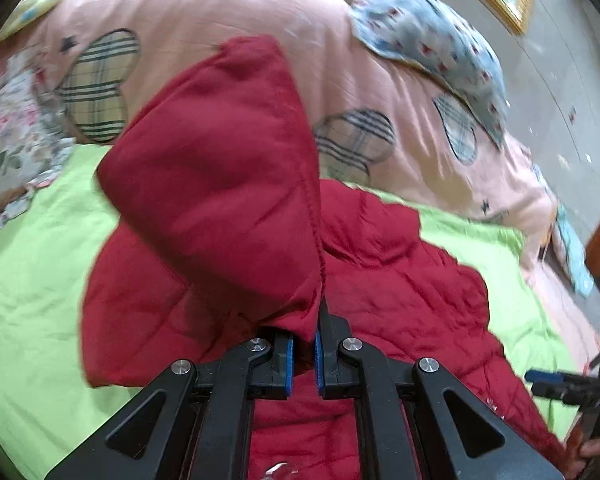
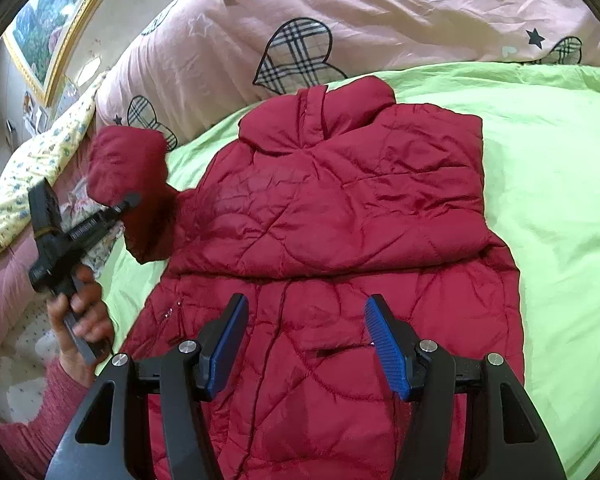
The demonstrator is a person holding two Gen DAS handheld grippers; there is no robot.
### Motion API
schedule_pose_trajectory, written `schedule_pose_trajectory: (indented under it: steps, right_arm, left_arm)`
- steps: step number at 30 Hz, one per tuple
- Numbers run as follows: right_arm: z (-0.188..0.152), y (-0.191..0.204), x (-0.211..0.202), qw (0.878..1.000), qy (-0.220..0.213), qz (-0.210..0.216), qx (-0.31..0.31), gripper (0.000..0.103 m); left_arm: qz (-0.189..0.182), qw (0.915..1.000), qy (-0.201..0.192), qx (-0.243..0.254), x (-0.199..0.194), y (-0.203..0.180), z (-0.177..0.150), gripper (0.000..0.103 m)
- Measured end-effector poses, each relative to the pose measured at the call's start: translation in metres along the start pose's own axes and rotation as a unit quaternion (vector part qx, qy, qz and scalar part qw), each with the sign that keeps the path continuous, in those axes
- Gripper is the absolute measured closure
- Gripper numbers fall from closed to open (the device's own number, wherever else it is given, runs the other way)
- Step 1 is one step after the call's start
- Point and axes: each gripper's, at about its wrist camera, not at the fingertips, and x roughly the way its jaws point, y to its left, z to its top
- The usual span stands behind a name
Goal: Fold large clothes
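Note:
A red quilted jacket lies flat on the green bed sheet, collar toward the pink duvet. My left gripper is shut on the cuff of the jacket's sleeve and holds it lifted above the sheet. In the right wrist view the left gripper shows at the left, with the raised sleeve hanging from it. My right gripper is open and empty, hovering over the jacket's lower half. It also shows at the right edge of the left wrist view.
A pink duvet with plaid hearts lies bunched at the head of the bed. A blue patterned pillow rests on it. A floral cloth lies beside the sheet. A gold-framed picture hangs on the wall.

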Motion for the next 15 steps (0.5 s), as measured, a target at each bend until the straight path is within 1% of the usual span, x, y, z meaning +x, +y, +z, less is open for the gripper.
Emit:
schedule_pose_trajectory:
  steps: [2,3,8,10,14,15]
  right_arm:
    - [0.002,-0.004,0.000,1.000,-0.002,0.002,0.008,0.040]
    - [0.003,-0.007,0.000,1.000,-0.002,0.004,0.014,0.039]
    - [0.007,-0.020,0.001,0.999,-0.006,0.017,0.038,0.039]
    - [0.009,-0.026,0.002,0.999,-0.006,0.019,0.044,0.039]
    - [0.016,-0.040,0.002,0.998,-0.013,0.027,0.062,0.039]
    - [0.018,-0.043,0.002,0.997,-0.015,0.028,0.068,0.039]
  left_arm:
    - [0.000,0.9998,0.014,0.017,0.035,-0.024,0.002,0.098]
    - [-0.001,0.9995,0.020,0.024,0.043,-0.032,0.002,0.098]
    - [0.002,0.9970,0.042,0.065,0.105,-0.085,0.001,0.098]
    - [-0.001,0.9960,0.049,0.075,0.114,-0.095,0.001,0.097]
    - [-0.015,0.9931,0.061,0.099,0.157,-0.134,-0.001,0.097]
    - [-0.016,0.9921,0.063,0.107,0.162,-0.141,-0.002,0.097]
